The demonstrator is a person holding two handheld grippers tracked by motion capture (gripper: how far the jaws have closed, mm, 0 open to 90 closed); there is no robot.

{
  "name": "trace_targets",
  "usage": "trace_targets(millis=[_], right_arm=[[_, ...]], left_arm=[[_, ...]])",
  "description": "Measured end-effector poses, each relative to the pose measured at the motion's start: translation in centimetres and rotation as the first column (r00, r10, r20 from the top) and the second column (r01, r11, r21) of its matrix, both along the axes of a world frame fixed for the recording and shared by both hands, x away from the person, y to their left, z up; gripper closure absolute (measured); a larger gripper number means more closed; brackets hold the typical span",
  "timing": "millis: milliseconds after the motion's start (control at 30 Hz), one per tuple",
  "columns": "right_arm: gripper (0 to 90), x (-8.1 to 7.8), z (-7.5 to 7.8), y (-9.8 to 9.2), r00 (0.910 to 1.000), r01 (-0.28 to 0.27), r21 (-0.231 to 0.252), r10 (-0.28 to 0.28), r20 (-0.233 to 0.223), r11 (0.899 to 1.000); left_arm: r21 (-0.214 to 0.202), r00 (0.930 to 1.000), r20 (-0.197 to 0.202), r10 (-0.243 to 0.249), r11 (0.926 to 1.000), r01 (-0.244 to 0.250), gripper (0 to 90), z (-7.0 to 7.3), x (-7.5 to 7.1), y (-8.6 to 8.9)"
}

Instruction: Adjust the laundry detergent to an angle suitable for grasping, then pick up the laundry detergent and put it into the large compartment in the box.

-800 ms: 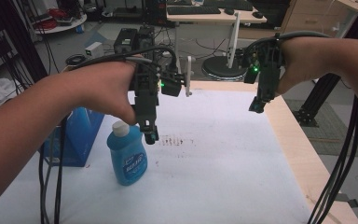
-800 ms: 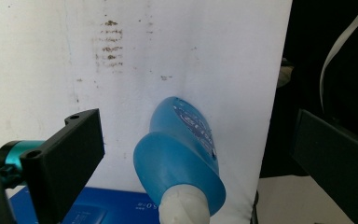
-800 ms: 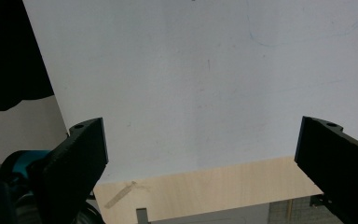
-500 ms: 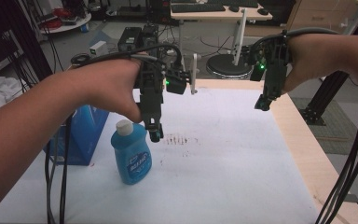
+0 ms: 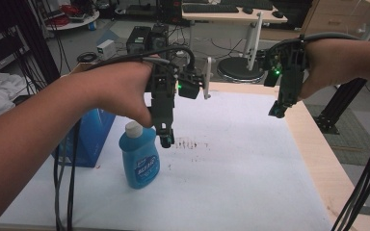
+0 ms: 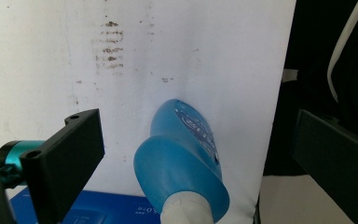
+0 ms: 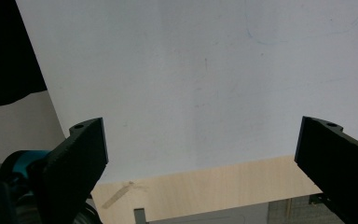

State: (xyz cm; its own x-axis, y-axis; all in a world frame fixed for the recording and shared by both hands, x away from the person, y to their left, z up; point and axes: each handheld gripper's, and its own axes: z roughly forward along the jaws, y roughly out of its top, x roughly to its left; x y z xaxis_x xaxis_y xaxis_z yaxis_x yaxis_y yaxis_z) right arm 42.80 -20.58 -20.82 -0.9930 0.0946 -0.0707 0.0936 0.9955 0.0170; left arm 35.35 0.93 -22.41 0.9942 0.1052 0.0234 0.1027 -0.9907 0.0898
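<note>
Left tool (image 5: 165,139) downward beside bottle (image 5: 139,156)

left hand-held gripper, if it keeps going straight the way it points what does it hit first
Most likely the blue bottle: it sits between the open jaws of the left hand-held gripper, cap end nearest. Depth is unclear; the jaws may straddle it and reach the white table instead.

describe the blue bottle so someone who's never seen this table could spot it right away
On the white-covered table, look to the near left part, just in front of the open left gripper. There an upright translucent blue plastic bottle with a white cap and a blue label stands beside a darker blue box. Its rounded shoulders and white cap set it apart from the square-edged box.
</note>
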Motion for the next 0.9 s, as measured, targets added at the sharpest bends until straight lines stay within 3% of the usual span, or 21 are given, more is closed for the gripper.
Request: trace_targets(millis=[433, 733, 800, 900], right_arm=[[1.4, 0.1, 1.0, -0.2, 0.9999, 0.006, 0.012, -0.007, 0.016, 1.000], [1.4, 0.1, 0.8, -0.2, 0.9999, -0.001, -0.001, 0.001, 0.014, 1.000], [1.4, 0.2, 0.8, -0.2, 0.9999, -0.002, 0.005, 0.002, 0.014, 1.000], [1.4, 0.2, 0.8, -0.2, 0.9999, -0.001, 0.010, 0.001, 0.012, 1.000]], left_arm=[[-0.004, 0.9999, -0.004, 0.013, 0.9999, -0.013, 2.7, -0.1, 0.2, 0.1], [0.003, 0.9999, 0.011, 0.010, 0.9999, -0.010, 2.7, 0.2, 0.2, -0.3], [-0.003, 0.9996, 0.016, 0.024, 0.9997, -0.024, 2.7, 0.4, 0.0, -0.3], [-0.025, 0.9961, 0.022, 0.085, 0.9961, -0.085, 2.7, 1.0, -0.1, -0.1]])
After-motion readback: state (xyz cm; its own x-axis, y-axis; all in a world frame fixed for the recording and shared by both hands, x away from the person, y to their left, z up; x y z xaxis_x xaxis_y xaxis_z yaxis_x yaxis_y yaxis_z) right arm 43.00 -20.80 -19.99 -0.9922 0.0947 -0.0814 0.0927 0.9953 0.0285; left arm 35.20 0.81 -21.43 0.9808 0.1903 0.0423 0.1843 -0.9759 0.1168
